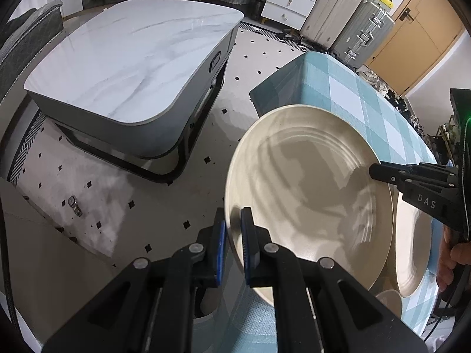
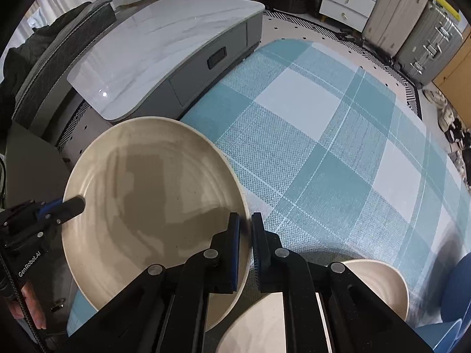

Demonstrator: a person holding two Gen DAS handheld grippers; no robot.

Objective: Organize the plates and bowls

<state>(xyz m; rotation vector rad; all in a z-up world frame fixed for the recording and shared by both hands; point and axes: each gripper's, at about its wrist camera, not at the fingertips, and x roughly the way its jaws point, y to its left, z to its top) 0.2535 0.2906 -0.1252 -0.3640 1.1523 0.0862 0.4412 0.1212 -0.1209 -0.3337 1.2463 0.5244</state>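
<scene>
The cream plate [image 1: 309,200] is up off the checked tablecloth [image 1: 368,103], filling the lower right of the left wrist view and the lower left of the right wrist view, carried between both grippers. Treat it as stiff, glazed and breakable: probably weighty enough to pivot if one side lets go, and slick where the pads bite. The rim is the only sensible place to hold it, and you have it at two opposite points.

On the left, your left gripper [image 1: 234,235] has its fingers closed over the near rim, one blue pad [image 1: 220,253] under and one over. Left of the plate in that view lies open floor and the marble coffee table [image 1: 132,58], so there is a drop on that side.

On the right, your right gripper [image 2: 244,235] pinches the far rim in the same way. Beyond it the cloth is bare across the middle and upper right of the right wrist view, giving good room to set down. Lower right is crowded: another cream plate [image 2: 391,279] and blue dishes [image 2: 459,288] sit close, and a third cream dish [image 2: 259,326] lies under your fingers. Keep both rims level.
</scene>
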